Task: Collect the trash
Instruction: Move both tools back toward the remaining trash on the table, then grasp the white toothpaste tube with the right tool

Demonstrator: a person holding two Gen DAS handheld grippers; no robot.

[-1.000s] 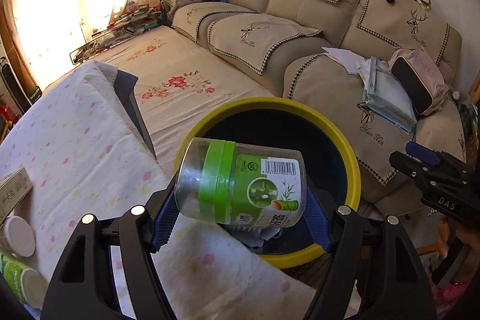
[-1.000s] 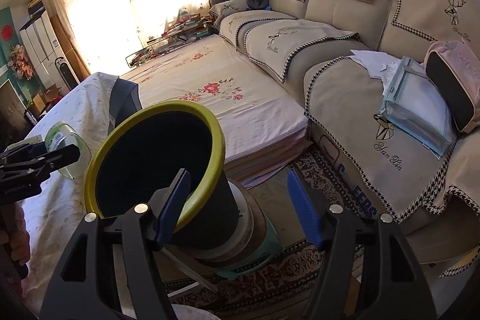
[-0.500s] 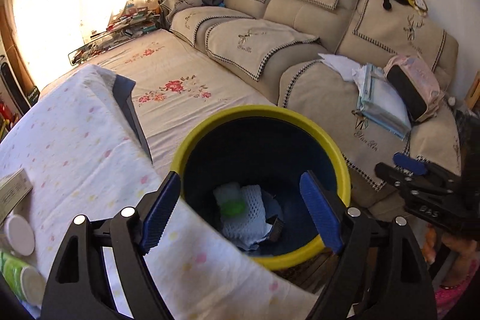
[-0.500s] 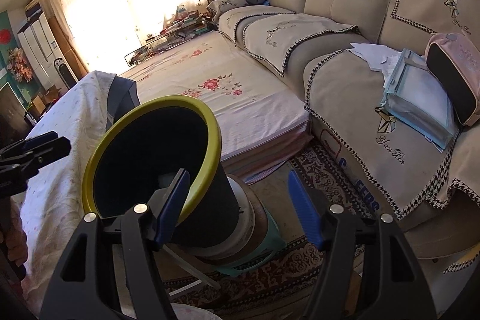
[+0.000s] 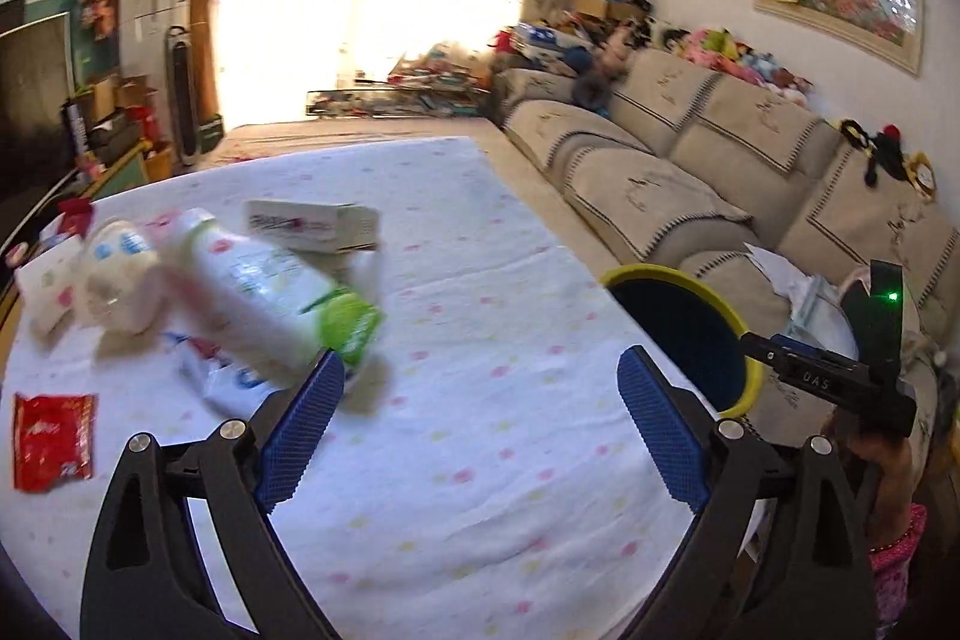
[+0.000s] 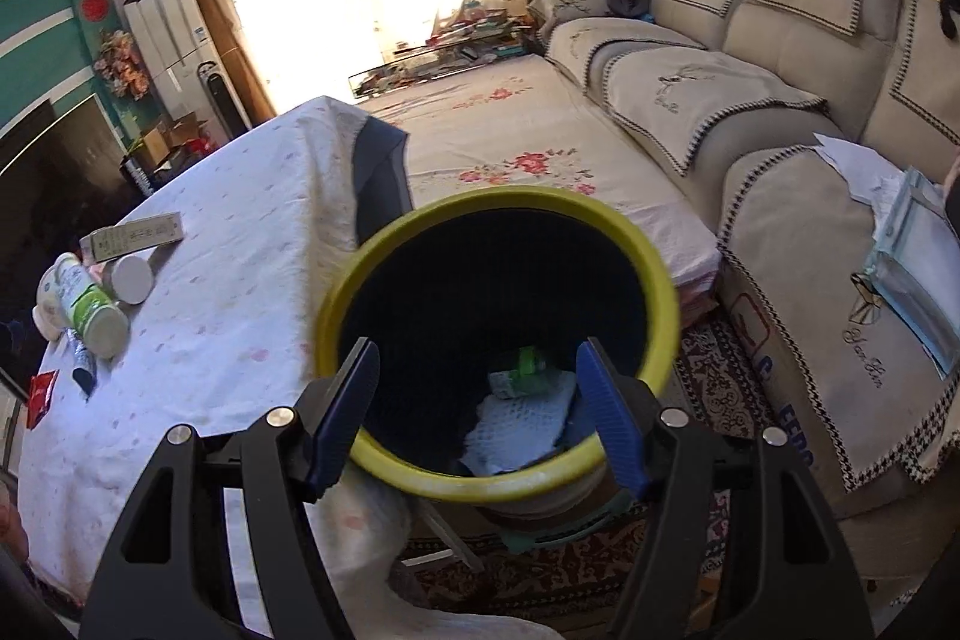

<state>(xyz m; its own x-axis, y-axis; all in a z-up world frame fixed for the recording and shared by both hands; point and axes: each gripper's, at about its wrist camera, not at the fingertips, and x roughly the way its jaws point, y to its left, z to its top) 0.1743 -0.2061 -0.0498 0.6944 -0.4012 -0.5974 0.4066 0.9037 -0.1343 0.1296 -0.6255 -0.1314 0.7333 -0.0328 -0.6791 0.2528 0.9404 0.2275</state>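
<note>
Left gripper (image 5: 480, 421) is standing wide over the cloth, nothing between its pads; its jaws have just been opening further. It is pointing at the table (image 5: 480, 490), with the trash pile ahead and to its left. Right gripper (image 6: 477, 415) is hanging partly open and empty, aimed into the bin (image 6: 660, 280), its near rim lying between the fingers without touching them, as far as I can tell.

Trash waiting on the table: a bottle (image 5: 270, 301) with a green cap lying on its side, a white jar (image 5: 117, 274) beside it, a box (image 5: 312, 226) behind, a red packet (image 5: 51, 439) nearer the edge. The left view is blurring, so the labels are unreadable.

Risks, as I am judging them:
- The bottle is lying round-side down; a fast or off-centre close is likely to roll it away or knock it into the jar.
- The items are crowding each other, so wide jaws may be catching two at once.
- The packet is lying flat; pads may be pinching cloth along with it and dragging the cover.
- The bin is sitting raised on a stand beside the table edge; a bump from the right gripper could be tipping it.

Bin contents: a green-capped container (image 6: 525, 370) and a pale netted wad (image 6: 519, 421) at the bottom. Plenty of room is remaining.
</note>
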